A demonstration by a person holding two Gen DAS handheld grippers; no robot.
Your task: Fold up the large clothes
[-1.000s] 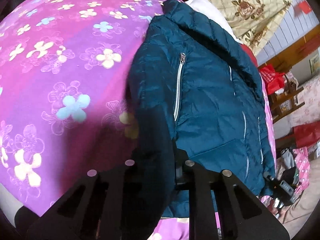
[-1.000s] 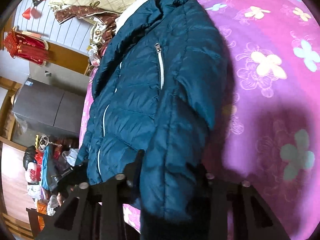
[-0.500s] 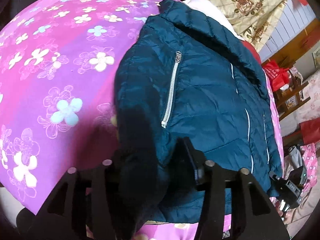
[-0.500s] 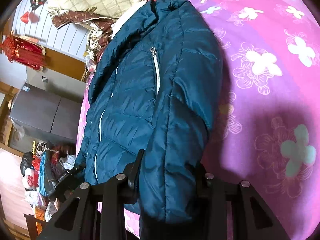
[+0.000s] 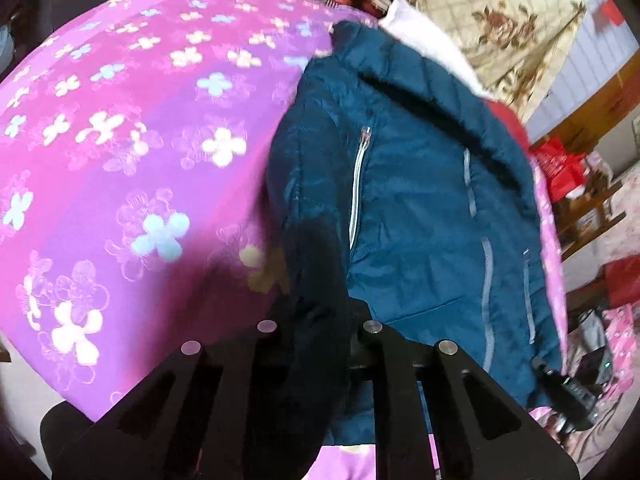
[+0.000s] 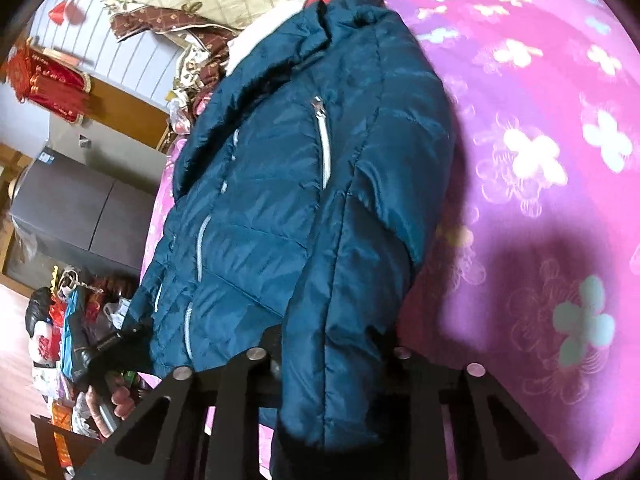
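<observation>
A dark teal quilted jacket (image 5: 420, 200) with silver zippers lies on a pink floral bedspread (image 5: 120, 140); it also shows in the right wrist view (image 6: 280, 200). My left gripper (image 5: 316, 332) is shut on the jacket's dark sleeve cuff, which hangs between its fingers. My right gripper (image 6: 328, 360) is shut on the jacket's sleeve, which drapes over and hides the fingertips. In the left view the other gripper (image 5: 560, 388) shows at the jacket's lower right; in the right view the other gripper (image 6: 116, 344) shows at its lower left.
The bedspread (image 6: 540, 160) spreads wide beside the jacket. A beige floral quilt (image 5: 500, 28) and a white cloth (image 5: 424, 36) are piled at the head. A red bag (image 5: 560, 168), a grey cabinet (image 6: 80, 216) and floor clutter (image 6: 68, 340) lie off the bed's edge.
Both grippers have kept their hold on the jacket. The views have shifted slightly; the sleeve fabric has moved a little over the jacket body, and the left view is blurred by motion.
</observation>
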